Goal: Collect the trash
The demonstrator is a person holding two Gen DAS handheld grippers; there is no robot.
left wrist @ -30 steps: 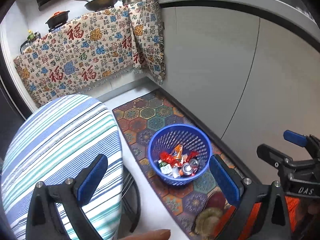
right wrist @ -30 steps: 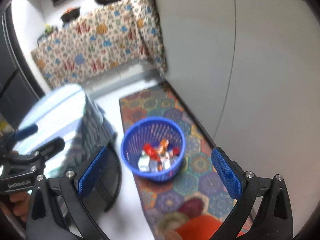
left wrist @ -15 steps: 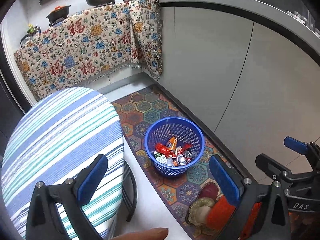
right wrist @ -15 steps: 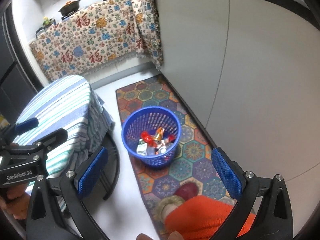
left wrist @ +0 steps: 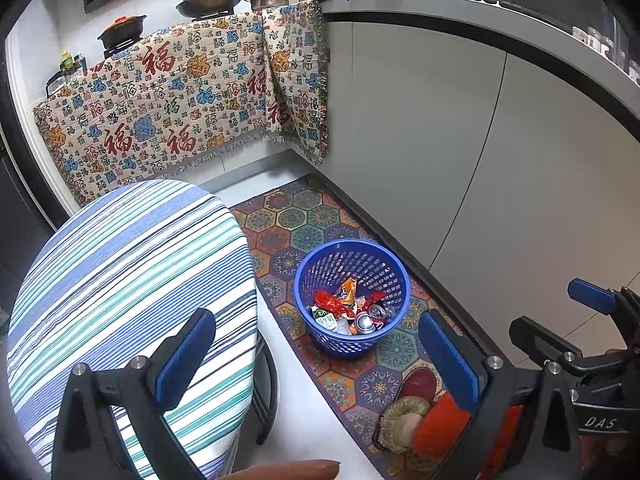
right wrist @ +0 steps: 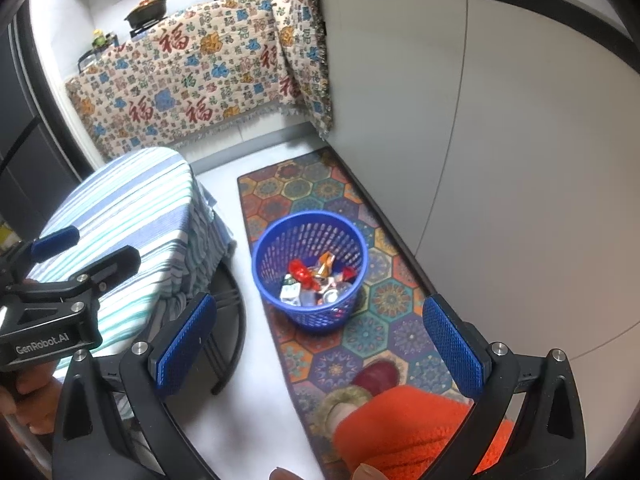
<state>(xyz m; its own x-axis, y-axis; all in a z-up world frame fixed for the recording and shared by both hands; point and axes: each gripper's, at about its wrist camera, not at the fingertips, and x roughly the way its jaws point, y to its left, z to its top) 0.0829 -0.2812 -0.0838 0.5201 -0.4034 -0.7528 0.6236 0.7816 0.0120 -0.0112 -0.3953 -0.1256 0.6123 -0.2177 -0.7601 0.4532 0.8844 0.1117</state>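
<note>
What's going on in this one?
A person holds a hand-held gripper in each hand, left and right, both open and empty, above a kitchen floor. Below, a blue basket on a patterned rug already holds wrappers and a can. The striped table beside it looks bare.

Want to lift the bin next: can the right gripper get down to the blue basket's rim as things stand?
Probably yes: the right gripper is open and empty, and nothing lies between it and the blue basket, which stands apart from the striped table.
</note>
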